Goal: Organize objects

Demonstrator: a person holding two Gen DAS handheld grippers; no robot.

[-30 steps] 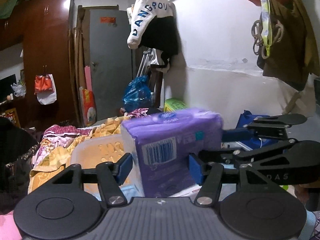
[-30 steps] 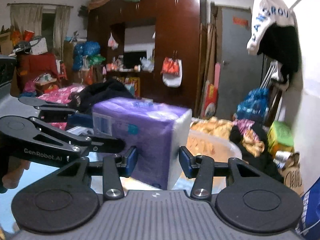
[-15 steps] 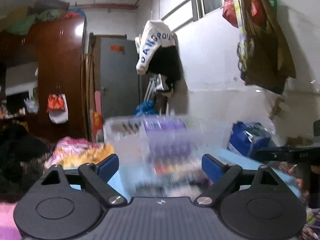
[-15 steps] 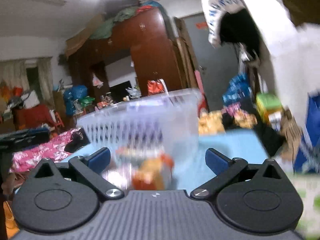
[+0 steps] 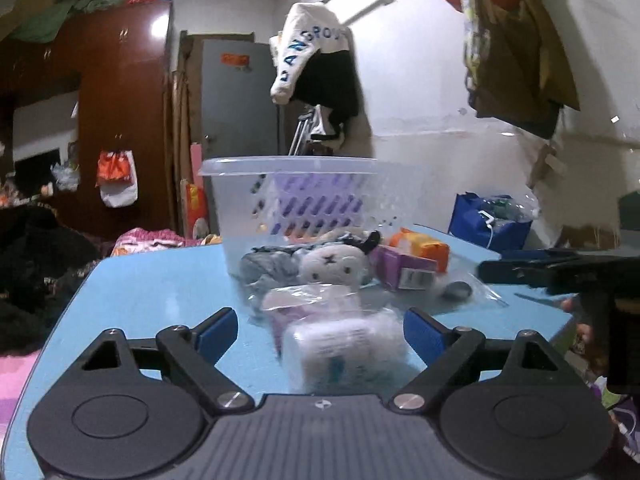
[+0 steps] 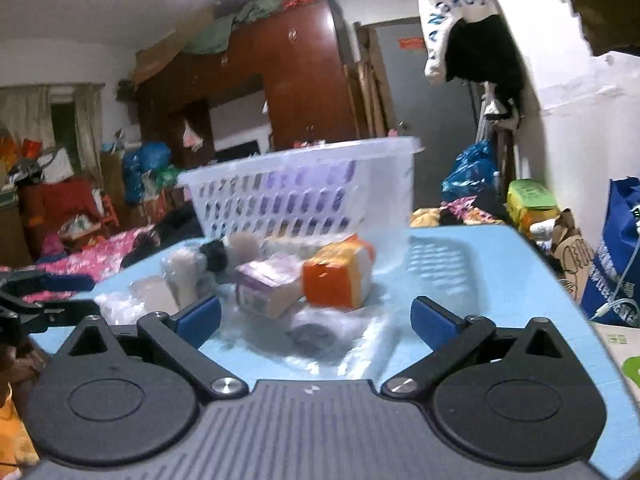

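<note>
On the blue table (image 5: 160, 280), the loose items wait in a heap at 12 o'clock of both grippers, just in front of the white slotted basket (image 5: 288, 176). Basket contents: one purple pack (image 5: 316, 204), visible only through the slots; nothing else can be made out inside.

Heap, from the left wrist view: a white wrapped pack (image 5: 344, 348) nearest, lying between the fingers of the left gripper (image 5: 320, 330) but not touched by them. Beyond it a clear plastic bag (image 5: 304, 296), a grey cloth bundle (image 5: 268, 268), a white plush toy (image 5: 336, 266), a small purple box (image 5: 400, 268) and an orange pack (image 5: 420, 244), all touching or overlapping.

Left gripper: jaws spread wide, holding nothing. Right gripper (image 6: 316, 318): jaws likewise wide apart and empty, with a dark round object under clear film (image 6: 316, 338) at its 12 o'clock; the film is blurred and its edges are unclear.

Risks, as judged:
- White pack is soft and film-wrapped; a squeeze off-centre could let it slip or rotate out.
- Items overlap, so lifting one could drag the bag or tip the plush toy.
- Basket is light plastic; a bump at the rim could slide it toward the far table edge.
- Right gripper shows at 3 o'clock of the left one, near; simultaneous reaches into the heap could collide.
</note>
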